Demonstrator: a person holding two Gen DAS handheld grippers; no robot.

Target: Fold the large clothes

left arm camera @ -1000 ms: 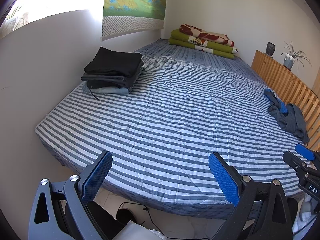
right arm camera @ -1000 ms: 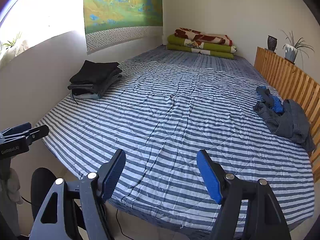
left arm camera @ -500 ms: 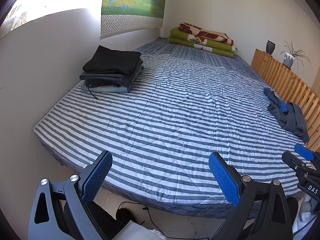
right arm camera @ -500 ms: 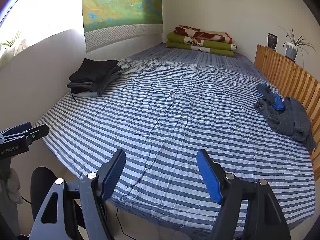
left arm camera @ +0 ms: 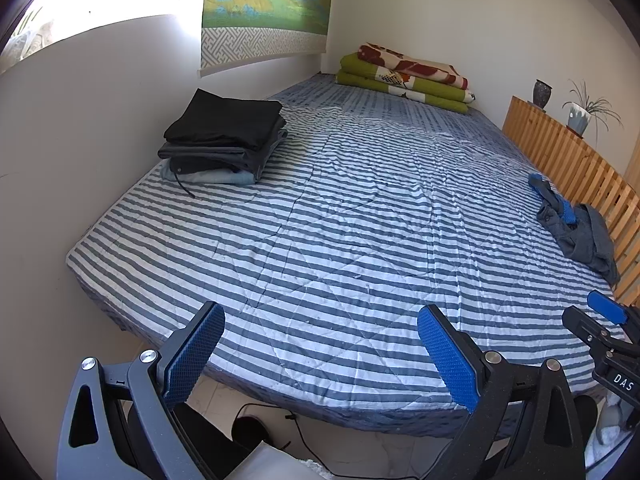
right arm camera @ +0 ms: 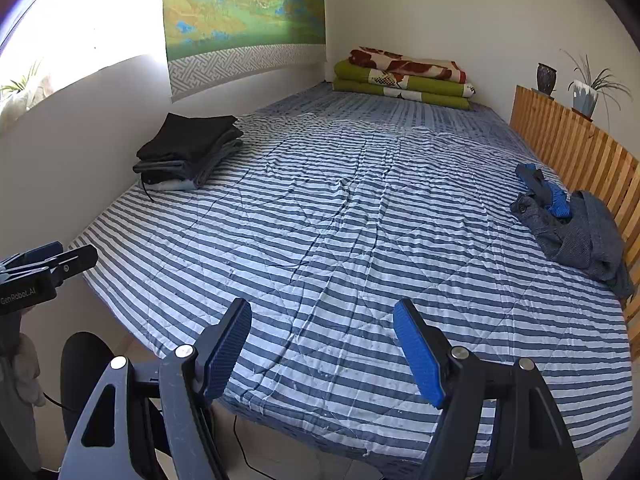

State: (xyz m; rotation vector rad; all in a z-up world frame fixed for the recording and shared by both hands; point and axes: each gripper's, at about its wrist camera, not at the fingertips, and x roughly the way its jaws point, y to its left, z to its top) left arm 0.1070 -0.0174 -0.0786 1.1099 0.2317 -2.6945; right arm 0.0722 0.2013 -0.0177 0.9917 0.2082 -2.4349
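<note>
A bed [left arm camera: 340,240] with a blue-and-white striped quilt fills most of both views, its left side against a white wall. A slatted wooden headboard [left arm camera: 568,160] runs along its right edge. On the wall hangs a green and yellow landscape scroll [right arm camera: 244,12] with a grey patterned border.

At the far end of the bed lies a stack of folded blankets [left arm camera: 404,76], olive green below and red-and-cream on top. Near the left wall sits a pile of folded clothes [left arm camera: 224,140], black on top, grey and pale blue beneath. By the headboard, well apart from that pile, lies a crumpled grey garment [right arm camera: 576,232] with a bright blue piece tangled in it, unfolded.

The left claw [left arm camera: 320,356] hovers over the near edge of the bed, released, jaws wide with nothing between the blue pads. The right claw [right arm camera: 324,348] is likewise released and empty. Its body reads "DAS" in the left view; the left one reads "GenRobot.AI" in the right view.

A potted plant [right arm camera: 588,88] and a dark vase [right arm camera: 546,76] stand on top of the headboard.
</note>
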